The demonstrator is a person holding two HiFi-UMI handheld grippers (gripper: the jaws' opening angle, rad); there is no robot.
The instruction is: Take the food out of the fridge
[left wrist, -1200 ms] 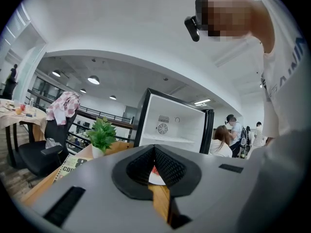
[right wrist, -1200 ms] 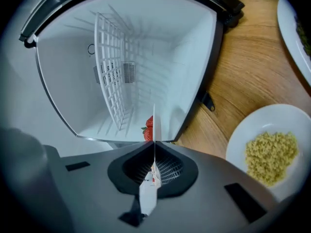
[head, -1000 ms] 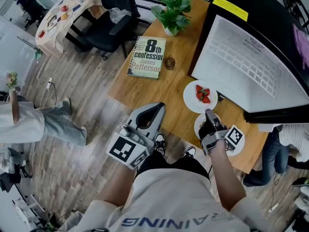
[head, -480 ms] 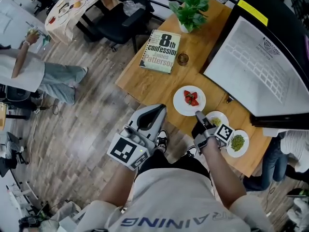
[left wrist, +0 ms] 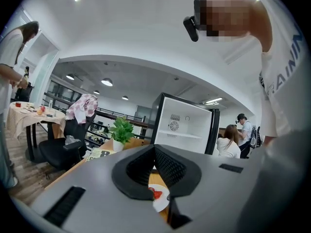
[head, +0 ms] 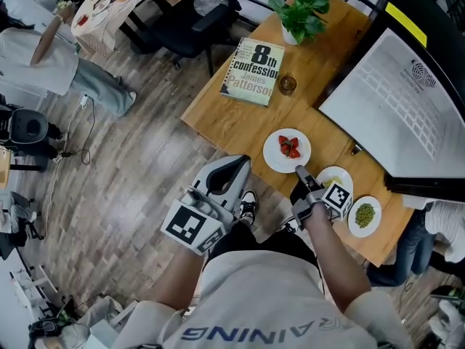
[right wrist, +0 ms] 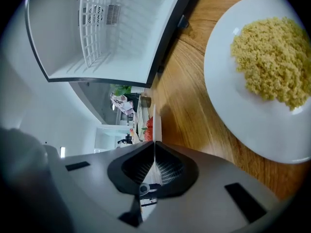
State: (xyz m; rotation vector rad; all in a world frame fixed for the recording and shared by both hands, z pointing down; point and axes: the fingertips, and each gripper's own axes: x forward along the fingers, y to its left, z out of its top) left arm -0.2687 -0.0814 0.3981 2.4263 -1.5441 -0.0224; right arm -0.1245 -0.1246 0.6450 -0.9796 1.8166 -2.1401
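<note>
1. The right gripper (head: 298, 170) reaches from the lower middle of the head view to the near rim of the plate of strawberries (head: 275, 158). Its jaws are closed on that rim.
2. In the right gripper view the plate of strawberries (right wrist: 154, 121) shows edge-on as a thin white line. It runs straight between the pressed-together jaws of the right gripper (right wrist: 154, 147), with red fruit just beyond them.
3. This plate sits on the wooden table (head: 232, 122), near the table's lower edge and just left of the open fridge (head: 392, 100).
4. The fridge fills the upper right of the head view; its white inside and wire rack show at the upper left of the right gripper view (right wrist: 112, 38).
5. The left gripper (head: 234, 164) hangs at centre frame in the head view, off the table's edge. Its jaws are together with nothing between them, as the left gripper view (left wrist: 154, 148) confirms.
6. A plate of yellow grain (head: 328, 174) lies just right of the right gripper, partly behind its marker cube. It fills the upper right of the right gripper view (right wrist: 218, 72).
7. A plate of green food (head: 354, 225) lies further right, near the table's lower corner.
8. A book (head: 254, 71), a small glass (head: 288, 85) and a potted plant (head: 301, 9) stand at the table's upper end, well apart from the plates.
</note>
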